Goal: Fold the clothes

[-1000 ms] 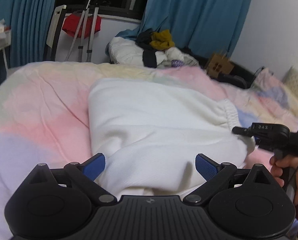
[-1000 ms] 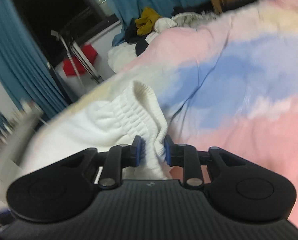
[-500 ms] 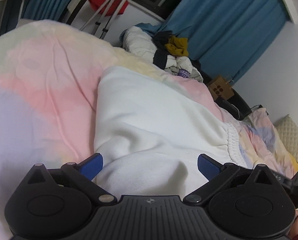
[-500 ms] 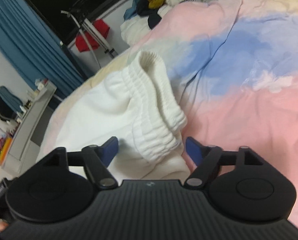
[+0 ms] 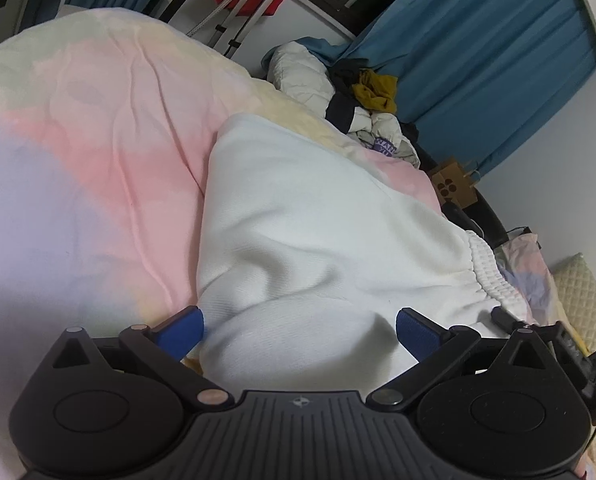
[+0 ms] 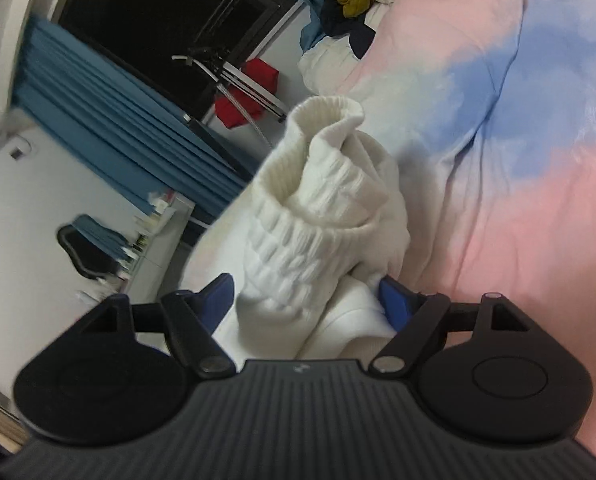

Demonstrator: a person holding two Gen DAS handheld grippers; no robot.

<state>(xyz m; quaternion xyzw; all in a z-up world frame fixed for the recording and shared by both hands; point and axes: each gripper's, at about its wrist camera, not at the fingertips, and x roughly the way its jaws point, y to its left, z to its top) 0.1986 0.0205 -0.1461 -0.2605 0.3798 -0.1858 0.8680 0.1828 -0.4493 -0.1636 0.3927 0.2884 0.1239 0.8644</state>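
A white garment (image 5: pixel 317 232) with a ribbed elastic band (image 5: pixel 493 276) lies folded on a pastel pink, blue and yellow duvet (image 5: pixel 90 168). My left gripper (image 5: pixel 299 330) is open, its blue pads on either side of the garment's near fold. In the right wrist view the ribbed band (image 6: pixel 309 220) stands bunched up, and my right gripper (image 6: pixel 305 300) is open around its lower part, without pinching it. The right gripper's black tip (image 5: pixel 509 320) shows at the garment's right edge in the left wrist view.
A heap of clothes (image 5: pixel 361 92) with a mustard piece lies at the far end of the bed. Blue curtains (image 5: pixel 497 60), a drying rack (image 5: pixel 242 4) with a red cloth, a cardboard box (image 5: pixel 453 188) and a quilted cushion (image 5: pixel 585 304) surround the bed.
My right gripper opened and let go of the ribbed band, which now stands bunched between its pads. The left gripper stayed open and its view tilted clockwise.
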